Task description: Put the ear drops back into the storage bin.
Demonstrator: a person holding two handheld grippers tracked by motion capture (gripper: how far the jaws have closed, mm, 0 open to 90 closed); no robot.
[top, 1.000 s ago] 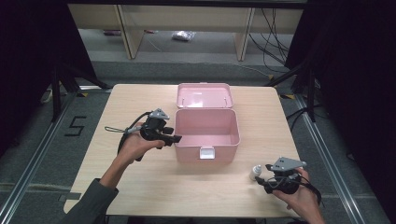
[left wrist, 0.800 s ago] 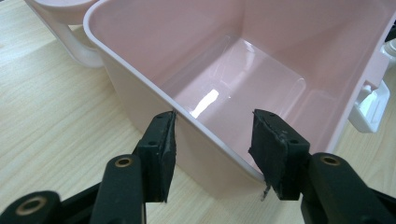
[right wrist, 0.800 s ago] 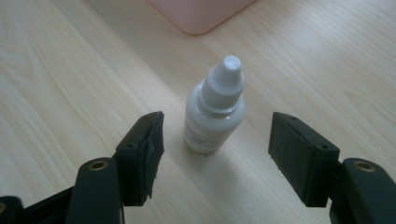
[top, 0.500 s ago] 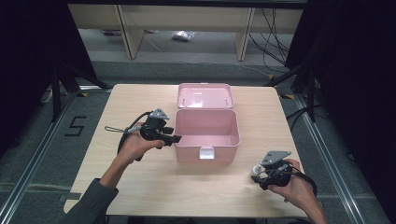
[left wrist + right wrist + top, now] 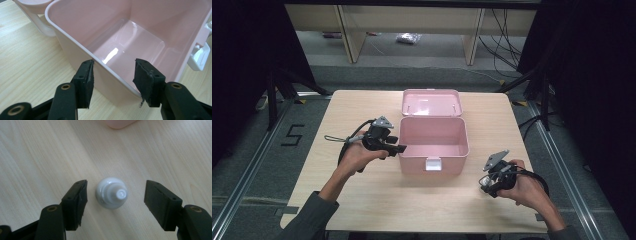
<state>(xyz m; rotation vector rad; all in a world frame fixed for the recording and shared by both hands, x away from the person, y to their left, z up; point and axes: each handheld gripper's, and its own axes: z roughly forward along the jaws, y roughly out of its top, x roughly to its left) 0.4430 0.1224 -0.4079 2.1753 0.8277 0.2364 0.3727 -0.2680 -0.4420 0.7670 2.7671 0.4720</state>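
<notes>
Now I have the left gripper (image 5: pixel 398 148) at the left wall of the pink box (image 5: pixel 433 145), which sits open in the middle of the table (image 5: pixel 362 200) with its lid (image 5: pixel 431 102) thrown back behind it. In the left gripper view my jaws straddle the box rim (image 5: pixel 75 42): one jaw is outside the wall and seems to just touch the rim, the other hangs inside over the bare floor, clear of the plastic. So that claw is parted and grips nothing. A white latch (image 5: pixel 200 56) shows at the right edge of that view, on the box's front wall.

My right gripper (image 5: pixel 486 182) is over the table to the right of the box and a bit nearer me, well apart from it. In the right gripper view a small white cap-like piece (image 5: pixel 111 192) sits on the wood between my jaws, its narrow tip toward the camera. Both jaws are spread wide with bare wood showing on each side of the piece, so this claw is open too and touches nothing. Whether the piece stands upright or lies on its side I cannot tell. A pink corner of the box (image 5: pixel 119 123) peeks in at the top of that view.
</notes>
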